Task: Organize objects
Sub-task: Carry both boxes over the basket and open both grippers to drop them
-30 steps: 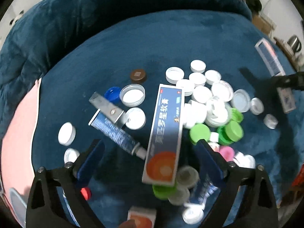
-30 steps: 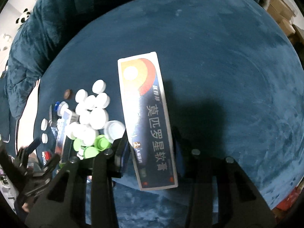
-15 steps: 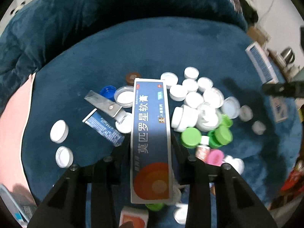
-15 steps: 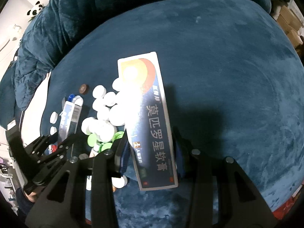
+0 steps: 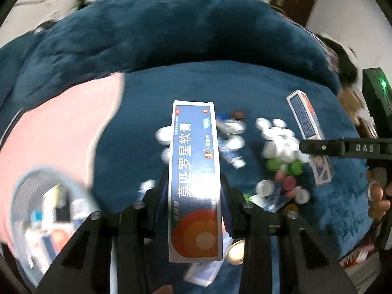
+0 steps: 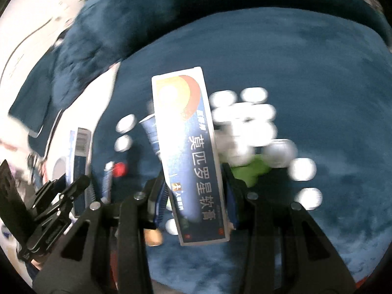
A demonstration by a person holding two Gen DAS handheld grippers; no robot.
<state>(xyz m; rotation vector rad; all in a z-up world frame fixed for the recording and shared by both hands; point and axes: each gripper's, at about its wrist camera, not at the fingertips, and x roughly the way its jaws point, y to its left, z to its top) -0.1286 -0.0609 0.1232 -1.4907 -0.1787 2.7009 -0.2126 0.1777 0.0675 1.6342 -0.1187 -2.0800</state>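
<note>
At nine o'clock in the left wrist view a clear tub [image 5: 36, 210] of blurred packets sits on a pink cloth [image 5: 61, 132]. At the centre the left gripper [image 5: 194, 196] pinches a long blue box [image 5: 194, 178], lifted above the blue cushion [image 5: 245, 85]. Toward three o'clock lies a blurred heap of bottle caps [image 5: 281, 147]. The right gripper [image 6: 194, 196] pinches a second blue box [image 6: 193, 161] over the caps.
</note>
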